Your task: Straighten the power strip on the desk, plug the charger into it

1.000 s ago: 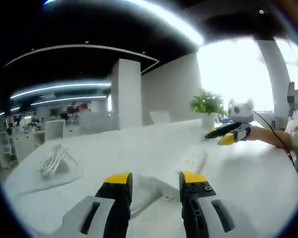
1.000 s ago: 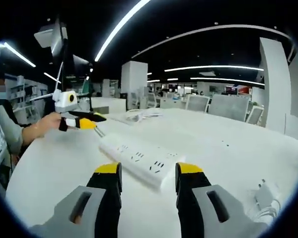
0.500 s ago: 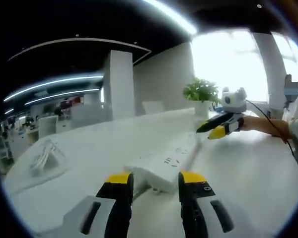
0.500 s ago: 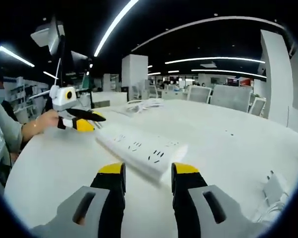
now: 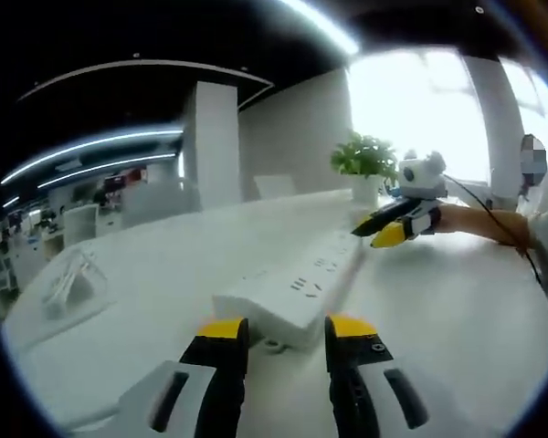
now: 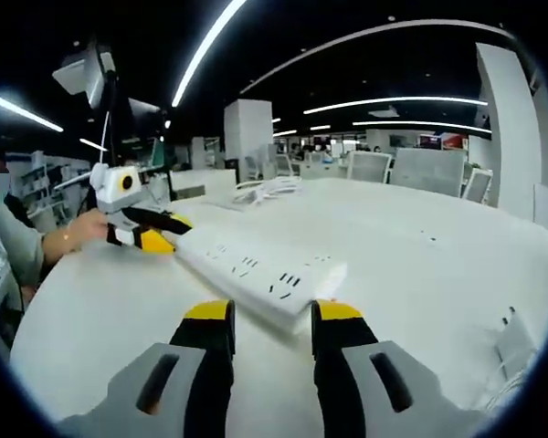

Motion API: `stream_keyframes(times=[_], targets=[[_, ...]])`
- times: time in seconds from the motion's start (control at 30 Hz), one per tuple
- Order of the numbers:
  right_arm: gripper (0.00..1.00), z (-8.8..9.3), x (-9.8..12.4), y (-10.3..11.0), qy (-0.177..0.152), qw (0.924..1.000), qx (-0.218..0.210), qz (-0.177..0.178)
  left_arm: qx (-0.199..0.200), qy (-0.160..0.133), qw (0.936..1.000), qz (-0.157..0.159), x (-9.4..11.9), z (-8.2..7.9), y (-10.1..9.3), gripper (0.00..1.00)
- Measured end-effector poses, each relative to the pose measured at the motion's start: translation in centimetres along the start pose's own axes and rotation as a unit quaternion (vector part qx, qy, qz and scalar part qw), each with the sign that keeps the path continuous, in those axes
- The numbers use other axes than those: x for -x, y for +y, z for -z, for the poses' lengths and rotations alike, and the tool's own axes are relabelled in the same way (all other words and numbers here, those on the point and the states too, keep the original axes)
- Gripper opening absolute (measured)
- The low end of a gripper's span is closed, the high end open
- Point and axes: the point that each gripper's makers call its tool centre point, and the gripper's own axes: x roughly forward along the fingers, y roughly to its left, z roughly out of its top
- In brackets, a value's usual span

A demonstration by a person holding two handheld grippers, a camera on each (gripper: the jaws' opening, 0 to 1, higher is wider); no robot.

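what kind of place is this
Most likely an open-plan office: a long white desk bearing a power strip, rows of office chairs behind, ceiling strip lights, and a potted plant.

Left gripper (image 5: 280, 333), right gripper (image 6: 266, 317): black jaws, yellow tips, grey housings, screws.

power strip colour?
White power strip, dark socket slots; shows best in the right gripper view.

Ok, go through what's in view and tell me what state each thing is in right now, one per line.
power strip: flat on the desk, sockets up, nothing plugged in
charger: lying on the desk, unplugged
left gripper: jaws open, at one end of the strip
right gripper: jaws open, at the other end
coiled cable: lying loose
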Motion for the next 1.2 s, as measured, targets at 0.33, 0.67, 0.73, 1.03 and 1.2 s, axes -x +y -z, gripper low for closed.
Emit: stream_keyframes(times=[0.33, 0.67, 0.73, 1.03, 1.2], targets=[[0.29, 0.3, -0.4, -0.4, 0.008, 0.9999, 0.010, 0.003, 0.001, 0.005, 1.0000, 0.003, -0.4, 0.1, 0.0, 0.32], [0.26, 0.4, -0.7, -1.0, 0.009, 0.9998, 0.013, 0.009, 0.004, 0.003, 1.0000, 0.005, -0.4, 0.1, 0.0, 0.31], [0.26, 0.4, -0.7, -1.0, 0.006, 0.9999, 0.011, 0.009, 0.004, 0.002, 1.0000, 0.006, -0.4, 0.1, 0.0, 0.31], [0.25, 0.5, -0.7, -1.0, 0.012, 0.9995, 0.025, 0.013, 0.009, 0.002, 0.9999, 0.009, -0.4, 0.0, 0.0, 0.31], [0.24, 0.5, -0.6, -0.8, 0.015, 0.9994, 0.029, 0.011, -0.008, 0.009, 0.9999, 0.001, -0.4, 0.1, 0.0, 0.31]])
